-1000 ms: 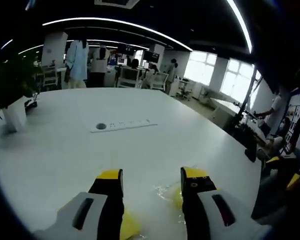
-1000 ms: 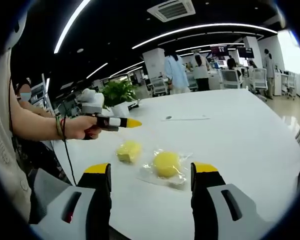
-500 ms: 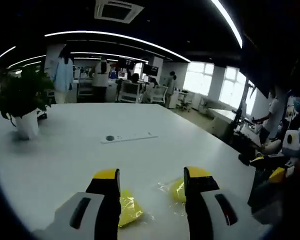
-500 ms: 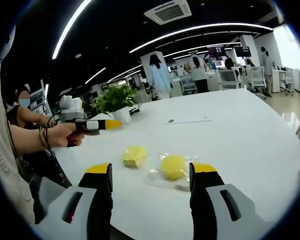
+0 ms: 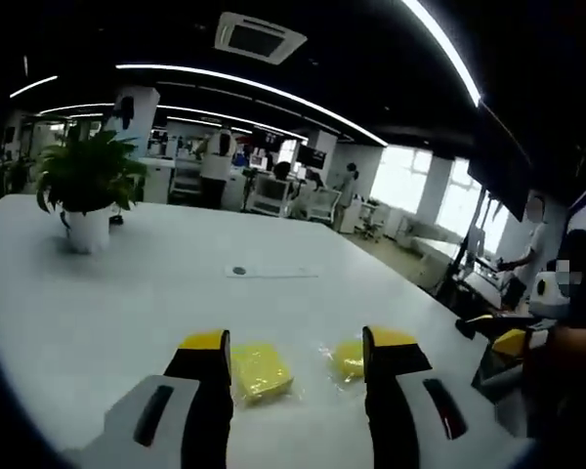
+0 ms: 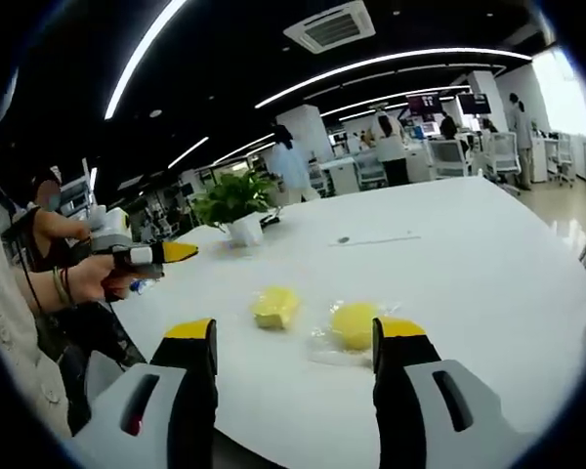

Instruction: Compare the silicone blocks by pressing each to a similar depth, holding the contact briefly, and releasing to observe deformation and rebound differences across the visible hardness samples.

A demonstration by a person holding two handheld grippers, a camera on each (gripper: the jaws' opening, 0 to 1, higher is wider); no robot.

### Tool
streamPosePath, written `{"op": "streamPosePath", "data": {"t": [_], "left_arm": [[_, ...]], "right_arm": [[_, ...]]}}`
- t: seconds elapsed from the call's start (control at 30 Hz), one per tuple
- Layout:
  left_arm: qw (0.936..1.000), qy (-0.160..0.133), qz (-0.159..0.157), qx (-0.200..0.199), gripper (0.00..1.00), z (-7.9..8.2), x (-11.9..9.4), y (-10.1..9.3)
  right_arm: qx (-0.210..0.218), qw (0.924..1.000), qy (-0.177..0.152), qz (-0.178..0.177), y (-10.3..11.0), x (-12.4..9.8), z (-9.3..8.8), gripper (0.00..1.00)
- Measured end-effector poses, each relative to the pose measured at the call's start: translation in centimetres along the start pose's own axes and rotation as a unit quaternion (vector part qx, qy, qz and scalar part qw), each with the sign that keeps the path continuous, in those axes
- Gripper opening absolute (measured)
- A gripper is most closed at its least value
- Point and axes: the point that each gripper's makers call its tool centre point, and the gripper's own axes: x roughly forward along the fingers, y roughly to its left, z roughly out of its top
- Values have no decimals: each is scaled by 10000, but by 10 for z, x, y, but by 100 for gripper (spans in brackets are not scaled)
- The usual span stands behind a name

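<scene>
Right gripper view: left gripper (image 6: 181, 251) in hand, both grippers' jaws apart, empty.

Left gripper view looks low across the white table (image 5: 98, 313) toward the windows; right gripper view faces the plant end. Both share the square yellow block (image 5: 260, 370) (image 6: 275, 307) nearby.

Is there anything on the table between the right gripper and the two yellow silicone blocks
Nothing visible. In the right gripper view the square block and the bagged round block lie on bare white table just ahead of the open right gripper.
</scene>
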Motion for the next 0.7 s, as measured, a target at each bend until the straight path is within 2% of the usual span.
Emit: {"op": "streamPosePath", "data": {"t": [0.03, 0.17, 0.53, 0.57, 0.7], "left_arm": [[9999, -12, 102, -96, 56, -1, -7, 4], [9998, -61, 135, -127, 59, -5, -27, 6], [9994, 38, 310, -163, 63, -36, -73, 10], [9993, 60, 368, -42, 63, -38, -78, 11], [9986, 62, 522, -100, 63, -45, -92, 15]], "right_arm": [[17, 9999, 41, -97, -3, -1, -2, 61], [-10, 9994, 43, -335, -6, -6, -7, 60], [142, 9986, -62, -509, 3, -21, -24, 62], [165, 9986, -50, -508, 4, -22, -26, 62], [145, 9980, -83, -617, 3, -29, -32, 62]]}}
